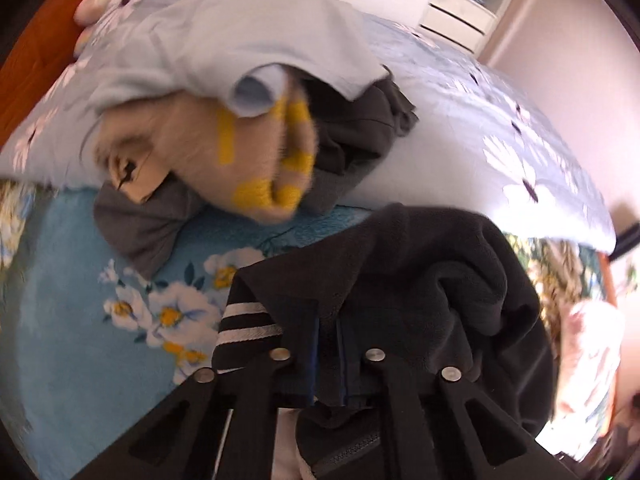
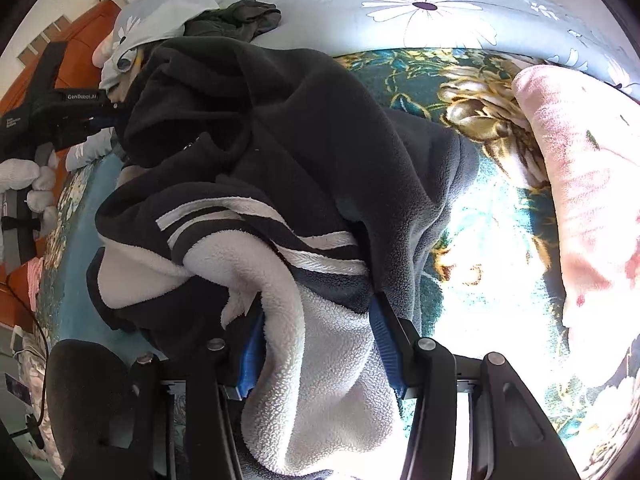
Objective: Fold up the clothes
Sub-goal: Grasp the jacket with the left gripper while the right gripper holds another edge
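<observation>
A black fleece jacket (image 2: 288, 120) with white stripes and a white lining hangs bunched between both grippers over the bed. In the right wrist view my right gripper (image 2: 316, 344) is shut on a thick fold of the white lining, with a blue pad (image 2: 382, 336) on each side. The left gripper (image 1: 328, 360) is shut on the jacket (image 1: 420, 272) near its striped cuff (image 1: 244, 324), pads close together. It also shows as a black body (image 2: 76, 114) at the far left, held by a white-gloved hand (image 2: 28, 178).
A pile of clothes lies behind: a light blue garment (image 1: 240, 40), a beige fuzzy piece with yellow stripes (image 1: 248, 152) and a dark grey garment (image 1: 360, 136). A daisy-print duvet (image 1: 500, 140) and a blue floral blanket (image 1: 80, 280) cover the bed. A pink blanket (image 2: 580, 180) is at right.
</observation>
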`<action>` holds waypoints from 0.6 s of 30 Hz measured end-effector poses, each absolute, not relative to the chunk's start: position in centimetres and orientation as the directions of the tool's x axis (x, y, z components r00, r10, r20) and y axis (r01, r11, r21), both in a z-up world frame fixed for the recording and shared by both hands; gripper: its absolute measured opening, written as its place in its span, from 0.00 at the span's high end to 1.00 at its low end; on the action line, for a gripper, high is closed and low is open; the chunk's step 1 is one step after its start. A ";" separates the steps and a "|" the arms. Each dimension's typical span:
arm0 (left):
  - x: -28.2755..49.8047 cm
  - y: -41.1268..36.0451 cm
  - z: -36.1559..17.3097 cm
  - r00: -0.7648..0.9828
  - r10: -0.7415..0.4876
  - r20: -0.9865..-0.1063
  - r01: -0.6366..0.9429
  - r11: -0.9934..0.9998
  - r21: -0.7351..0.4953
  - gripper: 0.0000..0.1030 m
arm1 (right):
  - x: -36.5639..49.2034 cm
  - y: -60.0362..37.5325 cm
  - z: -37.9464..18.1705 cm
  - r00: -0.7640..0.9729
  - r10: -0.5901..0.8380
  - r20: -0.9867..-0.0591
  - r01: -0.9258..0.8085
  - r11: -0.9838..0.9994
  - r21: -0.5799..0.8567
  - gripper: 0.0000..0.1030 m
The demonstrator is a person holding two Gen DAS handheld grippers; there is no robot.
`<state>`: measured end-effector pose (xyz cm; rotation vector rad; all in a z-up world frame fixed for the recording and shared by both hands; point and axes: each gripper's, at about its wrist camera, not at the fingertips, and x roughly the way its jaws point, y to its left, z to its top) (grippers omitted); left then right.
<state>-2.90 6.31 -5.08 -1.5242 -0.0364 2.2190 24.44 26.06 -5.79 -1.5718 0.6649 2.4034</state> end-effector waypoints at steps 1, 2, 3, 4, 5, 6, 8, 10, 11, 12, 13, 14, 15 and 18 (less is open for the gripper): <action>-2.8 6.0 -5.0 -0.293 0.385 -0.875 -0.332 -0.899 -0.284 0.93 | 24.4 26.2 -5.5 -0.422 -0.081 -0.903 -0.395 -0.880 0.264 0.50; -2.7 5.7 -4.9 -0.296 0.394 -0.870 -0.325 -0.898 -0.296 0.94 | 24.5 26.4 -5.2 -0.425 -0.082 -0.901 -0.396 -0.879 0.266 0.50; -2.6 5.5 -4.7 -0.299 0.403 -0.865 -0.317 -0.897 -0.308 0.94 | 24.6 26.6 -5.0 -0.428 -0.082 -0.900 -0.399 -0.877 0.270 0.50; -2.5 5.3 -4.7 -0.300 0.405 -0.864 -0.320 -0.896 -0.308 0.94 | 24.6 26.7 -4.8 -0.432 -0.083 -0.898 -0.401 -0.875 0.273 0.50; -2.3 5.4 -4.5 -0.302 0.405 -0.863 -0.333 -0.893 -0.303 0.94 | 24.7 26.9 -4.6 -0.435 -0.083 -0.897 -0.403 -0.872 0.276 0.50; -2.1 5.5 -4.2 -0.306 0.406 -0.861 -0.347 -0.890 -0.296 0.94 | 25.5 26.8 -5.2 -0.439 -0.085 -0.894 -0.405 -0.870 0.282 0.50; -1.7 5.9 -3.7 -0.309 0.411 -0.858 -0.376 -0.881 -0.287 0.94 | 26.2 25.9 -5.7 -0.443 -0.084 -0.893 -0.408 -0.867 0.285 0.50; -1.2 6.5 -3.8 -0.313 0.407 -0.858 -0.412 -0.872 -0.263 0.94 | 26.6 25.2 -5.9 -0.446 -0.084 -0.891 -0.412 -0.865 0.287 0.50; -0.7 6.9 -3.7 -0.315 0.394 -0.864 -0.439 -0.867 -0.235 0.94 | 26.6 25.5 -6.1 -0.448 -0.085 -0.890 -0.414 -0.863 0.290 0.50; -0.1 7.6 -3.5 -0.317 0.366 -0.875 -0.475 -0.860 -0.187 0.94 | 26.6 25.8 -6.5 -0.450 -0.085 -0.889 -0.416 -0.860 0.293 0.50; 0.3 8.2 -3.5 -0.326 0.333 -0.885 -0.504 -0.853 -0.135 0.93 | 26.6 25.9 -6.7 -0.452 -0.088 -0.888 -0.417 -0.859 0.297 0.50; 0.6 8.7 -3.4 -0.335 0.310 -0.890 -0.525 -0.846 -0.097 0.92 | 26.6 25.9 -6.8 -0.452 -0.091 -0.887 -0.416 -0.858 0.300 0.50; 0.8 9.1 -3.2 -0.342 0.297 -0.892 -0.546 -0.835 -0.068 0.92 | 26.6 25.8 -7.0 -0.453 -0.094 -0.886 -0.416 -0.858 0.303 0.50; 1.2 10.9 -2.7 -0.357 0.280 -0.891 -0.608 -0.794 -0.006 0.82 | 26.7 25.7 -7.4 -0.456 -0.103 -0.884 -0.414 -0.855 0.313 0.50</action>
